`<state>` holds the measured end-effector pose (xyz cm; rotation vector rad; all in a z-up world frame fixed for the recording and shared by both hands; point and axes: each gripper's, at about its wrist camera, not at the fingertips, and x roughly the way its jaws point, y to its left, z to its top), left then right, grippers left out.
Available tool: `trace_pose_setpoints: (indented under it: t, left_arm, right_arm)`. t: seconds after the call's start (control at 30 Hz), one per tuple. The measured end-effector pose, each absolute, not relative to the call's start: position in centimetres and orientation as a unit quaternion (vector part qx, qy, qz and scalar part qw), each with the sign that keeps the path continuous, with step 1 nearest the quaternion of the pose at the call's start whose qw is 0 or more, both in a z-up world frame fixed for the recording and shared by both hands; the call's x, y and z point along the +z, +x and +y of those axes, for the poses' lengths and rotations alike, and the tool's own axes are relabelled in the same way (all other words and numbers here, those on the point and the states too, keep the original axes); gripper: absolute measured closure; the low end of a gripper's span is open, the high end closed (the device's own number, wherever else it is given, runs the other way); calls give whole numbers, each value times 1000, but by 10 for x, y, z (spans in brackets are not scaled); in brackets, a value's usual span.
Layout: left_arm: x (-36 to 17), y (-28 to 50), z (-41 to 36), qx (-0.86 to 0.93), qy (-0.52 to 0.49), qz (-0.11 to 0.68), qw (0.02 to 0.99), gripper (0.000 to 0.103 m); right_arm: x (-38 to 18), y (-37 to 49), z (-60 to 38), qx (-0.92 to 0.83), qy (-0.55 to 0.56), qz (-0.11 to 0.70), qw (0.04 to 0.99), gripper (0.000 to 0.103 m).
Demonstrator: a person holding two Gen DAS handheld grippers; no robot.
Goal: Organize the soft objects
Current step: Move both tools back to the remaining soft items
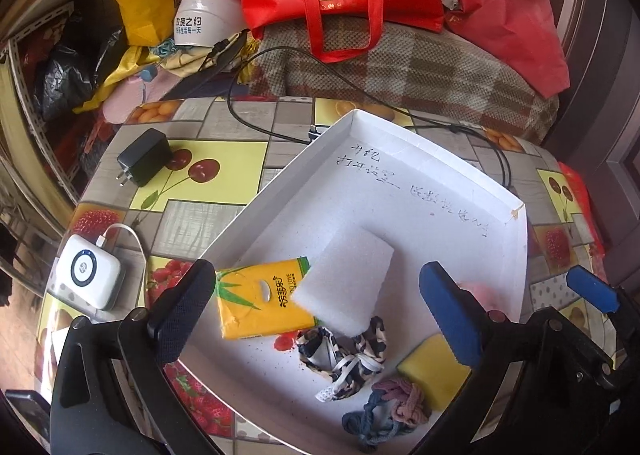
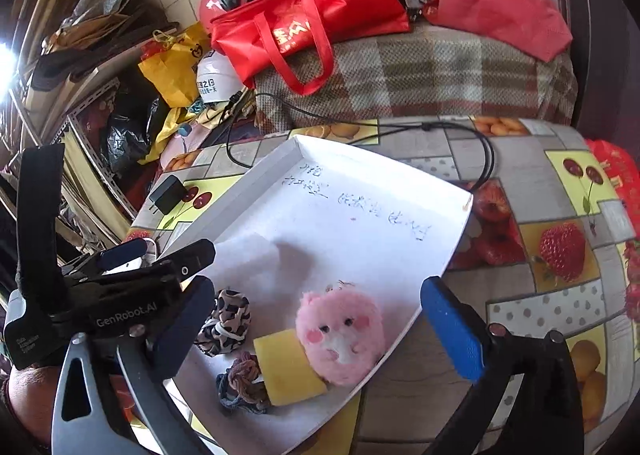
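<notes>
Soft things in the white box lid [image 1: 400, 183]: six, one of each.
Tissue pack [image 1: 264, 297]: one, yellow, lying flat, long axis running near-left to far-right, at the lid's left side.
Foam block [image 1: 344, 283]: one, white, its near-left corner overlapping the tissue pack's right end, long axis running from near to far-right.
Leopard scrunchie [image 1: 344, 351]: one, crumpled, touching the foam block's near edge.
Yellow sponge [image 2: 288, 367]: one, flat, long axis near to far, its far-right end under the plush.
Pink plush [image 2: 340, 339]: one, round, face turned up toward the right wrist camera, at the lid's near right edge.
Braided cords [image 2: 242, 383]: one knotted bundle, grey and mauve, just left of the sponge.
Left gripper [image 1: 316, 303]: spread wide, holding nothing; tissue pack and foam block lie between its fingers, below them.
Right gripper [image 2: 320, 315]: spread wide, holding nothing; the plush and sponge lie between its fingers.
On the fruit-print table [image 1: 224, 211]: one black charger [image 1: 144, 157], one white power bank [image 1: 90, 271], far left of the lid.
</notes>
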<state>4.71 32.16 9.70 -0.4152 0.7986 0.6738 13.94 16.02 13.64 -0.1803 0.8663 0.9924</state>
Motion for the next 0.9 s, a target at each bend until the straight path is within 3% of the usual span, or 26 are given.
trace_pose_setpoints:
  t: [0.6, 0.9]
  left_arm:
    - [133, -17, 257, 300, -229, 325, 867, 0]
    - [151, -29, 211, 261, -206, 320, 887, 0]
  right_arm:
    - [186, 105, 93, 454, -50, 357, 815, 0]
    - [243, 98, -4, 378, -31, 270, 885, 0]
